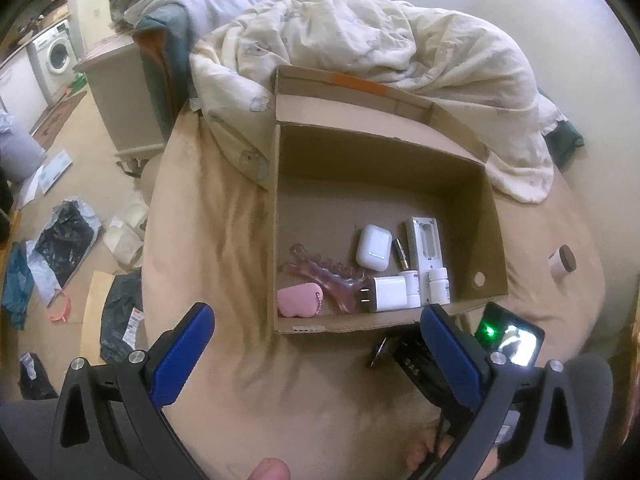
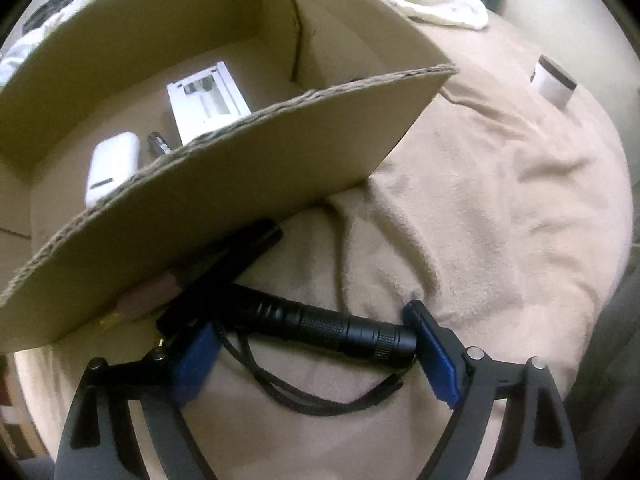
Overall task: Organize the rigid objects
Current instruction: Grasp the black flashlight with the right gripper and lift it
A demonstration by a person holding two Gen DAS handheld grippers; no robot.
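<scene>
An open cardboard box [image 1: 492, 216] sits on a tan bed. It holds a white earbud case [image 1: 372, 246], a white charger [image 1: 386, 294], a pink case [image 1: 298, 300], a pink clip [image 1: 324, 276], two white bottles [image 1: 438, 286] and a white rectangular device [image 1: 424, 240]. My left gripper [image 1: 316, 354] is open and empty, in front of the box. My right gripper [image 2: 316, 356] is open around a black flashlight [image 2: 340, 330] that lies on the bed against the box's near wall [image 2: 240, 184]. The earbud case [image 2: 112, 168] shows over that wall.
A small white jar with a dark lid [image 1: 562, 264] lies on the bed right of the box; it also shows in the right wrist view [image 2: 554, 82]. A crumpled white duvet [image 1: 380, 40] lies behind the box. Clutter covers the floor [image 1: 60, 240] at left.
</scene>
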